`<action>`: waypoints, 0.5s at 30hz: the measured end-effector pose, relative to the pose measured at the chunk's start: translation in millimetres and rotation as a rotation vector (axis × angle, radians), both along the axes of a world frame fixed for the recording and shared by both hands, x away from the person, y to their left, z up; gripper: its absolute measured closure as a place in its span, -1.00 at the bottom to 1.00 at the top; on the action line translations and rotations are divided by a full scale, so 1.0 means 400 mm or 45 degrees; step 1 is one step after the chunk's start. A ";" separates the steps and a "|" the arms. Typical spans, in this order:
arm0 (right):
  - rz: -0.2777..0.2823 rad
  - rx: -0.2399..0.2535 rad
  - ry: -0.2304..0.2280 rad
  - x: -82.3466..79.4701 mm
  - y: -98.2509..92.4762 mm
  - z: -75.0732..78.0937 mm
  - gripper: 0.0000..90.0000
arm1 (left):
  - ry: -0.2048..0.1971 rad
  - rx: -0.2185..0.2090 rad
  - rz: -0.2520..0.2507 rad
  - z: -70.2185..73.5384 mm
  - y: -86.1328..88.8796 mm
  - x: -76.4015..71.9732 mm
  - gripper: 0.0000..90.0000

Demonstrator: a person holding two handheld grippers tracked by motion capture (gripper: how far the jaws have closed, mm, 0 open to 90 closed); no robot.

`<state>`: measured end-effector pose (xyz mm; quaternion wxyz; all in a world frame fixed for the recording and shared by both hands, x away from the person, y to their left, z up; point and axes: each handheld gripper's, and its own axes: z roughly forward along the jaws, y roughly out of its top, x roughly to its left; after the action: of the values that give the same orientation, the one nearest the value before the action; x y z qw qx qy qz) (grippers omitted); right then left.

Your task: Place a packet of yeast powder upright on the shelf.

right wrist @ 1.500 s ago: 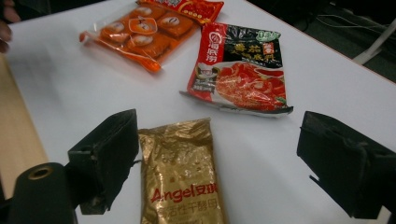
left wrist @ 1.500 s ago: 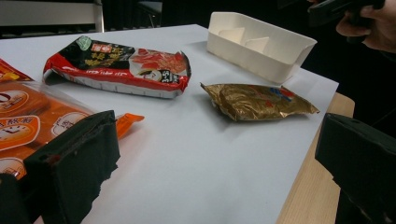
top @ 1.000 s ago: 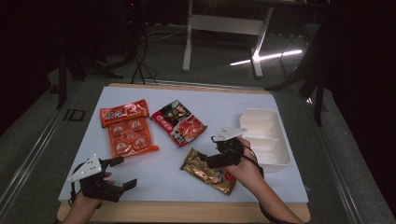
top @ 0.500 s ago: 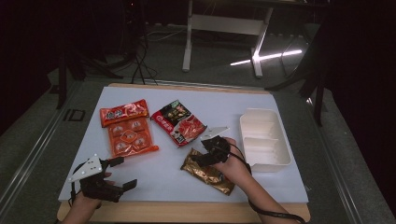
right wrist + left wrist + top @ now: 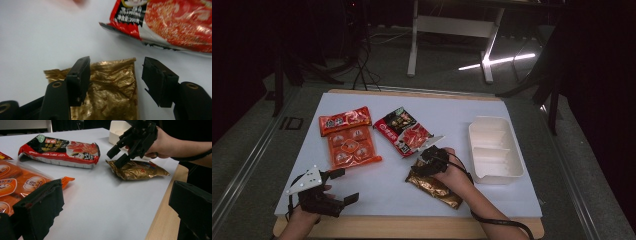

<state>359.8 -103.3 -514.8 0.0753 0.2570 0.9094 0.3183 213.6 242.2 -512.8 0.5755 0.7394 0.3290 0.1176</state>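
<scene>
The right gripper view shows the right gripper (image 5: 113, 80) open astride the gold bag's (image 5: 110, 92) corner, fingers just closing. The left gripper (image 5: 337, 186) rests open. Since before, the right has dropped onto the bag.

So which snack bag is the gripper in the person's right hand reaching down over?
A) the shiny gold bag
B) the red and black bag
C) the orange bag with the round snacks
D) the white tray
A: in the right gripper view the right gripper has its jaws set apart over the end of the gold bag, not yet squeezing it.
</scene>
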 end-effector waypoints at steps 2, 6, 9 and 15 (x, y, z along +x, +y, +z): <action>-0.002 -0.010 0.006 0.005 0.002 -0.008 -0.13 | -0.001 -0.002 -0.002 0.000 0.001 0.000 -1.00; -0.005 -0.026 0.038 0.011 0.003 -0.021 -0.13 | 0.004 -0.001 -0.004 0.000 0.000 0.000 -1.00; 0.001 -0.040 0.062 0.009 0.006 -0.037 -0.05 | 0.005 -0.001 -0.006 0.000 0.000 0.001 -1.00; 0.023 -0.065 0.051 0.004 0.015 -0.041 0.12 | 0.008 0.004 -0.012 -0.002 -0.002 0.002 -1.00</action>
<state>361.3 -97.1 -531.1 0.0606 0.2531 0.9208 0.2905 214.4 241.4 -513.4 0.5738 0.7422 0.3272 0.1131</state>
